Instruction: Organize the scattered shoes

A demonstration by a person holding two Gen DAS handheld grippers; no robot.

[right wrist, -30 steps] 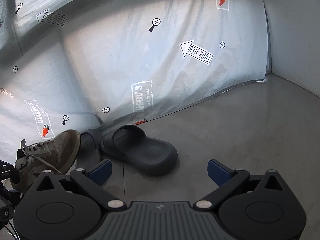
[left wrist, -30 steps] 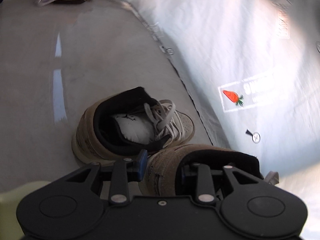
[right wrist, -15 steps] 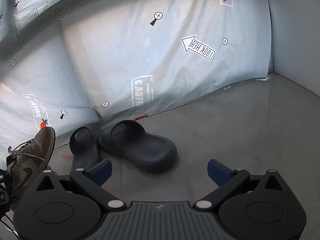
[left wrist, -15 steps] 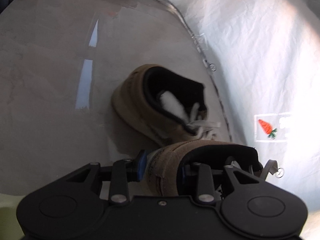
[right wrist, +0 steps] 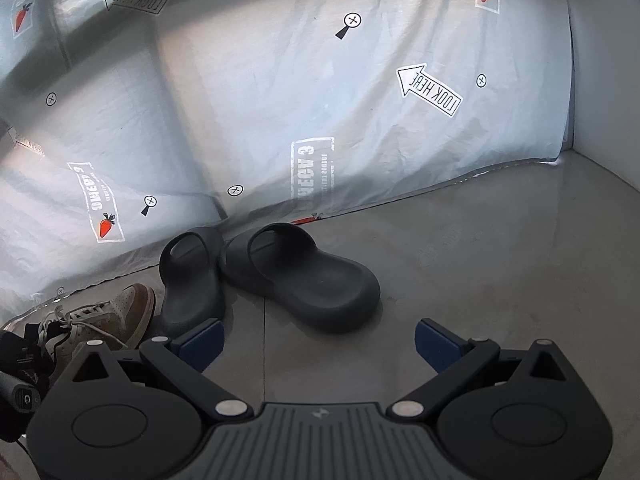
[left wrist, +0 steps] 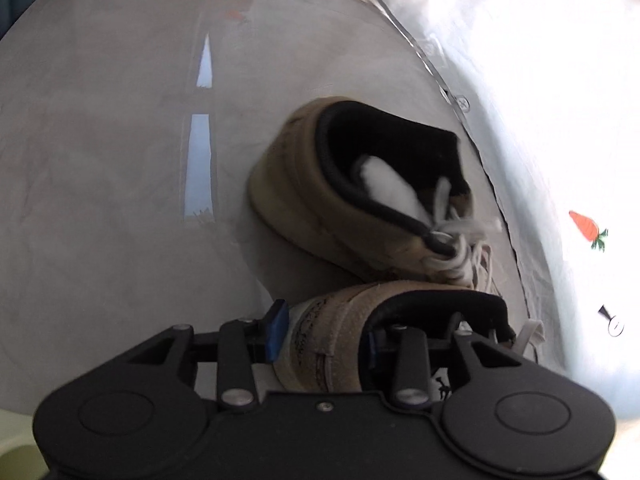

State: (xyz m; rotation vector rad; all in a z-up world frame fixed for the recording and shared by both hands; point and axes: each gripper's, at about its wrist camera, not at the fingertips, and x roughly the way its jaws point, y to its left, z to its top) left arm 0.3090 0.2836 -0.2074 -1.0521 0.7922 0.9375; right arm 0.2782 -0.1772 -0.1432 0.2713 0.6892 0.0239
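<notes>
Left wrist view: the left gripper straddles the heel wall of a tan sneaker on the floor, jaws opening, just beside its mate. Right gripper hangs spread and empty near two dark slides.

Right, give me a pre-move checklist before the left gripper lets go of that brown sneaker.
1. Held brown sneaker between the left gripper fingers, which straddle its heel wall as the jaws are opening: ok.
2. Sits beside its mate, the second brown sneaker: ok.
3. Sole resting flat on the floor: cannot tell, the gripper body hides it.
4. Toe clear of the near dark slide sandal: cannot tell, they look very close.
5. Right gripper open and empty for the next shoe: ok.
6. Slide sandals paired by the printed sheet, far one askew: not ok.
</notes>
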